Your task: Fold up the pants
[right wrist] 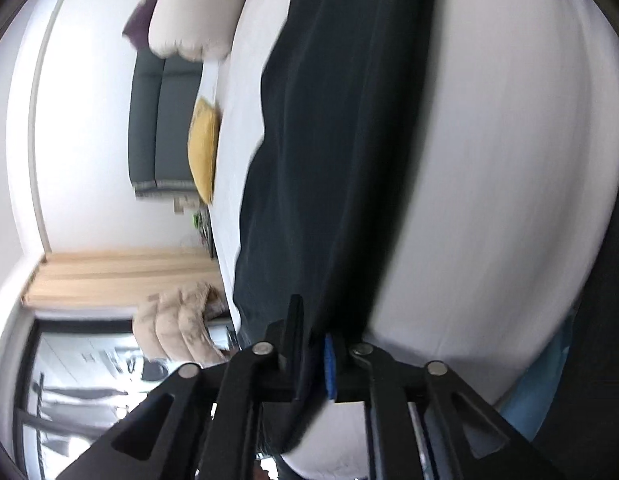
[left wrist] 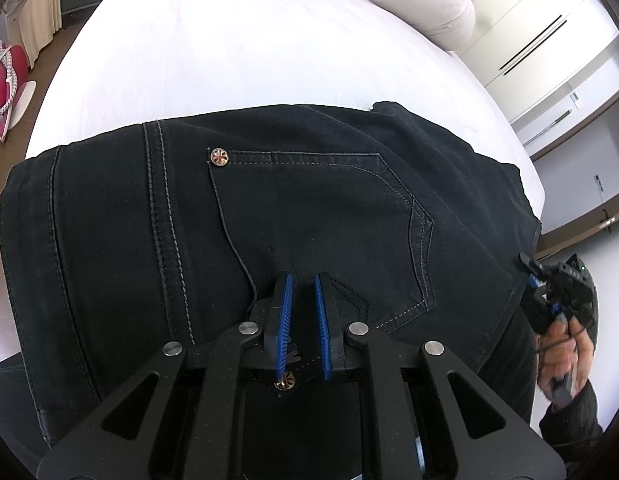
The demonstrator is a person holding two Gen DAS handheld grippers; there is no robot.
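One pair of black denim pants (left wrist: 269, 216) lies across the white bed sheet (left wrist: 229, 52), grey-stitched back pocket up with two brass rivets, one at 11 o'clock (left wrist: 220, 157). The left gripper (left wrist: 303, 280), at 6 o'clock, has its two blue pads pinching the pocket fabric. The right gripper (right wrist: 313, 320) has dark cloth between its jaws; in its blurred view, whether they press it cannot be told.

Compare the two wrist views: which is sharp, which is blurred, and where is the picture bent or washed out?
Left wrist view: sharp, stitching on the pants crisp, fisheye curving the bed, whose sheet looks washed out. Right wrist view: smeared by motion, the pants and yellow cushion soft-edged, the scene tipped sideways.
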